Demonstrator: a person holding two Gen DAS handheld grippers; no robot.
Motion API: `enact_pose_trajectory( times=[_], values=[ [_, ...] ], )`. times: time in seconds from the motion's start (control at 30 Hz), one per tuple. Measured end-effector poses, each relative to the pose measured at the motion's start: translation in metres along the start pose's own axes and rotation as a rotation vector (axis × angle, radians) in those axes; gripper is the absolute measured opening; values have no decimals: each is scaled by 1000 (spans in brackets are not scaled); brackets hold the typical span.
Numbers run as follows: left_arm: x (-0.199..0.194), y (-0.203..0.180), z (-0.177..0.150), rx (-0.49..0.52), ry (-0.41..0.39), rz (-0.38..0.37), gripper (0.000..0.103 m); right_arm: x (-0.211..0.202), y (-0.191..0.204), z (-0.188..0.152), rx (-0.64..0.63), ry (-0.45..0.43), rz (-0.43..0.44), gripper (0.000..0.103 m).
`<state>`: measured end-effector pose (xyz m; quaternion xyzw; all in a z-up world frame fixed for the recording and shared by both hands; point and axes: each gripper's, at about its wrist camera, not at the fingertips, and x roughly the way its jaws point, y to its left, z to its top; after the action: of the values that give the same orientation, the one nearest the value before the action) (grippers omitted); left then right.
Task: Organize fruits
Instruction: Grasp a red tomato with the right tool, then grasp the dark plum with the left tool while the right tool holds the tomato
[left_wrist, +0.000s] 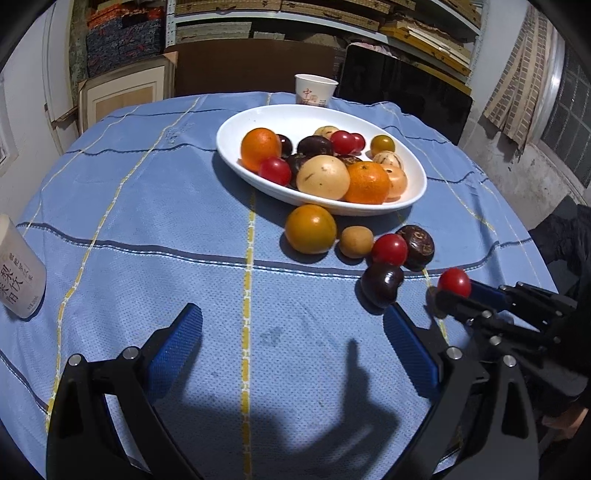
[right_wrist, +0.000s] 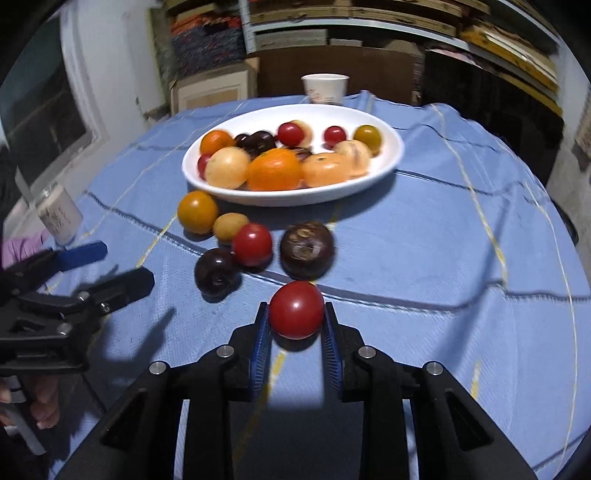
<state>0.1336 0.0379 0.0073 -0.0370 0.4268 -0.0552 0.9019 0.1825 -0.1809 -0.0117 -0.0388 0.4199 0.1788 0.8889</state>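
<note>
My right gripper (right_wrist: 296, 314) is shut on a red cherry tomato (right_wrist: 296, 309), its blue pads pressing both sides; the left wrist view shows that tomato (left_wrist: 454, 281) at the right, in the right gripper (left_wrist: 452, 291). My left gripper (left_wrist: 291, 325) hangs open over bare cloth, nothing between its fingers. A white oval bowl (left_wrist: 413, 199) holds several fruits. In front of it on the cloth lie an orange-yellow fruit (left_wrist: 310, 229), a small tan fruit (left_wrist: 356, 242), a red tomato (left_wrist: 389, 250) and two dark purple fruits (left_wrist: 381, 284) (left_wrist: 416, 242).
A blue checked cloth (left_wrist: 147, 221) covers the round table. A paper cup (left_wrist: 315, 89) stands behind the bowl. A white bottle (left_wrist: 20, 273) lies at the table's left edge. Shelves and boxes stand behind the table. A hand (right_wrist: 40, 402) holds the left gripper's handle.
</note>
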Motion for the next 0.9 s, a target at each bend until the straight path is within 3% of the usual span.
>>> enact_pose_trajectory(
  times=[0.1,0.27,0.37,0.47,0.6,0.73,0.9],
  values=[
    [3,-13,-4,50,-9,-7,97,-2,-12,-4,41,-17,32,29],
    [9,-29,-7,89,6,46,96,-8,-16,-2,51,-28,96,29],
    [9,-38,-5,104,16,41,95,-5,-17,-3,42,-15,50,29],
    [17,-44,-3,117,47,29,85,-4,-19,-3,39,-8,10,29],
    [35,-50,2,121,97,11,77,-14,-23,-2,47,-43,19,29],
    [43,-55,10,142,89,21,74,-14,-25,-1,56,-43,9,29],
    [47,-59,17,166,82,29,56,-14,-21,0,41,-43,23,29]
  ],
)
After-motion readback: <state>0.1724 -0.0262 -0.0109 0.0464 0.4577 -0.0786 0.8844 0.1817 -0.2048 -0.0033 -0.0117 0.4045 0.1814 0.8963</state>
